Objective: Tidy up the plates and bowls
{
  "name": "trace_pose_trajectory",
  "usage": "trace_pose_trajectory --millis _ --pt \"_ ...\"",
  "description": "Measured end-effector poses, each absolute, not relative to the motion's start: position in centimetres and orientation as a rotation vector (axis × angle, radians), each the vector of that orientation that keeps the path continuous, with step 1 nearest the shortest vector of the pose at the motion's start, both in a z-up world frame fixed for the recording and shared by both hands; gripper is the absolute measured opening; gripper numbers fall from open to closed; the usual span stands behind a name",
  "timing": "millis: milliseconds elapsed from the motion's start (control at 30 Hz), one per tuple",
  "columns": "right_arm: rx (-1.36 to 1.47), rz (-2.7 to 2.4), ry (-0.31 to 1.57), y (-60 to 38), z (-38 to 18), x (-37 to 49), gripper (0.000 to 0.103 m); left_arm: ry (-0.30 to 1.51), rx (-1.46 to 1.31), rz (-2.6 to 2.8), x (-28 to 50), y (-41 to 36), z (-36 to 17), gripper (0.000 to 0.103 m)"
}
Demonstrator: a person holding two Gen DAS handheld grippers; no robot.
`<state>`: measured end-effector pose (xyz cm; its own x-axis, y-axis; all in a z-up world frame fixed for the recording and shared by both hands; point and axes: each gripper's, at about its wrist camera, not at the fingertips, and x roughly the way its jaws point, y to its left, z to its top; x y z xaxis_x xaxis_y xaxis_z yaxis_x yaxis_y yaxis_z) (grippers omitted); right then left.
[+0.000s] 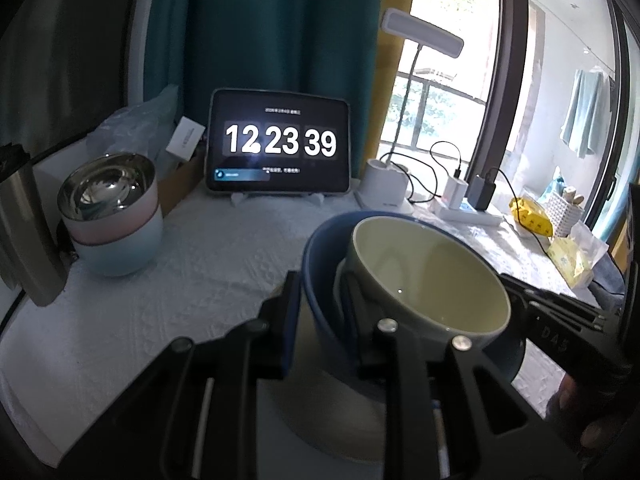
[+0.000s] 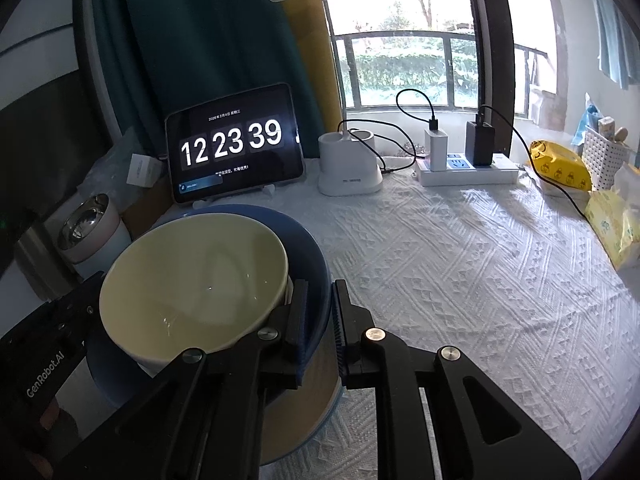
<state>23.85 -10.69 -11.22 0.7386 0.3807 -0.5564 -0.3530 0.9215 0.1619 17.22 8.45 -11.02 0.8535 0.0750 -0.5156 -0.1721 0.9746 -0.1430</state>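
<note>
A blue bowl (image 1: 316, 280) holds a pale green bowl (image 1: 432, 276) nested inside it, tilted. My left gripper (image 1: 324, 320) is shut on the blue bowl's left rim. My right gripper (image 2: 318, 320) is shut on the blue bowl (image 2: 312, 252) at its right rim, beside the pale bowl (image 2: 192, 280). Both lift the pair above a beige plate with a light rim (image 2: 300, 420) that lies on the white cloth. The left gripper's body shows in the right wrist view at lower left.
A stack of steel-lined bowls, pink over pale blue (image 1: 116, 216), stands at the left next to a steel flask (image 1: 24, 224). A tablet clock (image 1: 280, 142), lamp base (image 2: 348, 164), power strip (image 2: 468, 168) and yellow packets (image 2: 560, 164) line the back and right.
</note>
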Motion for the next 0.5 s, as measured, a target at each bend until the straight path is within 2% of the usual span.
trace_pose_trajectory --millis 133,300,500 --pt "0.058 0.421 0.628 -11.0 -11.2 23.9 0.016 0.526 -0.200 0.129 17.0 8.5 -11.0 0.022" --pt "0.055 0.417 0.630 -11.2 -11.2 23.9 0.023 0.517 -0.174 0.141 16.5 8.1 -10.9 0.023" --pt "0.045 0.417 0.627 -11.4 -11.1 23.5 0.033 0.495 -0.163 0.147 15.4 7.7 -11.0 0.030"
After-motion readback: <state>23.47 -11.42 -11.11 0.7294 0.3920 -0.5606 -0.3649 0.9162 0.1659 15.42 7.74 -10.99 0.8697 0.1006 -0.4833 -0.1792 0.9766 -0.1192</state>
